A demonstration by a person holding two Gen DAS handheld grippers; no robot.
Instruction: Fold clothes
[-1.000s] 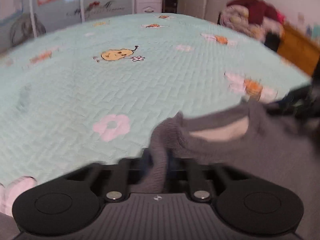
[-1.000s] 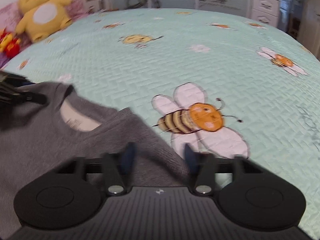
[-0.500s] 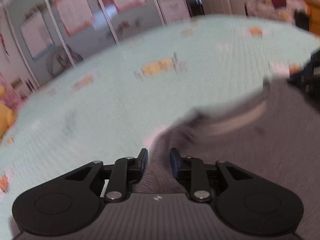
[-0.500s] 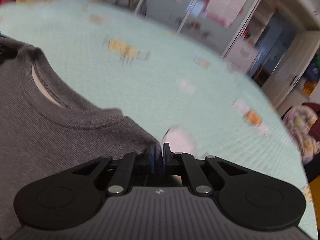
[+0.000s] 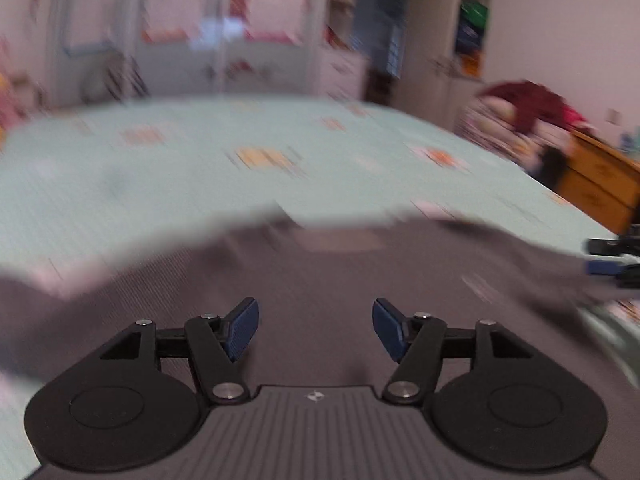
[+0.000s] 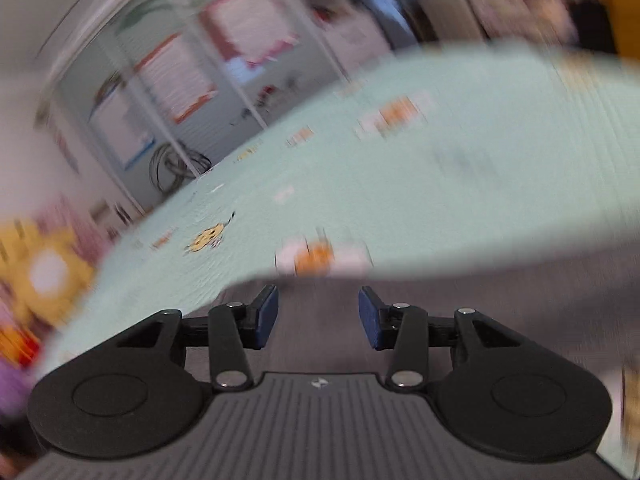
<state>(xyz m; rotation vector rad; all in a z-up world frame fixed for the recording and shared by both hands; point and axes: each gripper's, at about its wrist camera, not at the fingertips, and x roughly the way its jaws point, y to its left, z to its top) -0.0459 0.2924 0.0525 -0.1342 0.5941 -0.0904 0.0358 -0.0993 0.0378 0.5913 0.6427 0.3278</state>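
Two claws hang over one grey sweater (image 5: 360, 280), which lies spread on the mint-green bedspread (image 5: 160, 184) of the bed. In the left wrist view the left claw (image 5: 316, 330) has its blue pads (image 5: 242, 330) standing well apart, having just been opening, and nothing is pinched between them; the grey knit shows below the gap. The right claw (image 6: 318, 316) is likewise parted, its jaws also just opened, with only grey cloth beneath and nothing clamped. At the right edge of the left view the other claw's dark tip shows near the sweater's far shoulder.

By the look of it, the garment has only been laid out flat: the neckline with its pale inner label (image 5: 336, 240) faces away from the cameras, and no fold line can be made out through the heavy blur. So the task seems to be at its start for this piece, with the sleeves and body yet to be turned in.

As for containers, none is clearly visible. A heap of mixed clothes (image 5: 528, 116) sits beyond the bed beside a wooden cabinet (image 5: 600, 184), and whether it rests in a basket cannot be told. A yellow plush toy (image 6: 44, 276) sits near the head of the bed.
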